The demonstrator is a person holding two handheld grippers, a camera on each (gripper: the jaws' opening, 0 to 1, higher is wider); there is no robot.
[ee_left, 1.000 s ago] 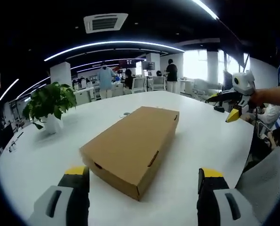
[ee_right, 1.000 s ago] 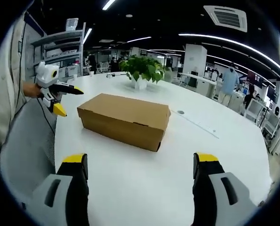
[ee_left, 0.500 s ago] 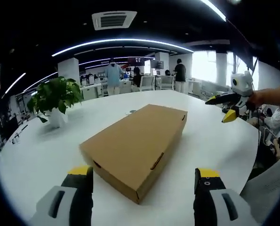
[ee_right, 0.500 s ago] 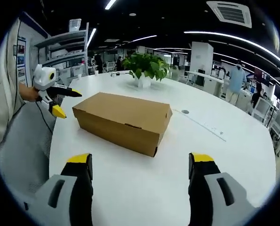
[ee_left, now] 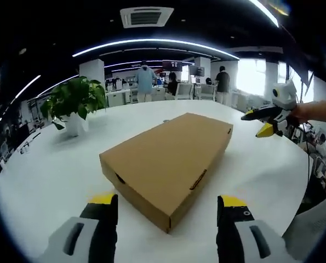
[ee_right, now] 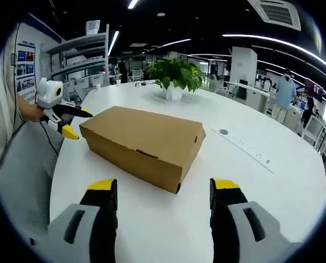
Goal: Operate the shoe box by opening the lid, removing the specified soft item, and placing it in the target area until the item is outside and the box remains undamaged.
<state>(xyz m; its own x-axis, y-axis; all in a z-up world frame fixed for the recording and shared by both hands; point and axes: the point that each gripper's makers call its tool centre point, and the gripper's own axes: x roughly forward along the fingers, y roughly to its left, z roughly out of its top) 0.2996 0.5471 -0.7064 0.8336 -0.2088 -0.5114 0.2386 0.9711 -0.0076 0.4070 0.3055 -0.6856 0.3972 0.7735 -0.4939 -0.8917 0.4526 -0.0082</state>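
Smooth white table (ee_left: 47, 175) bears a closed rectangular cardboard shoe box (ee_left: 168, 159).

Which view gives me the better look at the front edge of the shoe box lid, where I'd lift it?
The right gripper view: the shoe box shows one long side face-on, with the lid's lower edge and a small notch along it. The left gripper view shows the shoe box mostly from above and corner-on, so its side is foreshortened. The lid is closed in both.

Bare white table (ee_left: 47, 181) rings the shoe box (ee_left: 168, 159); plant (ee_left: 75, 101) well apart.
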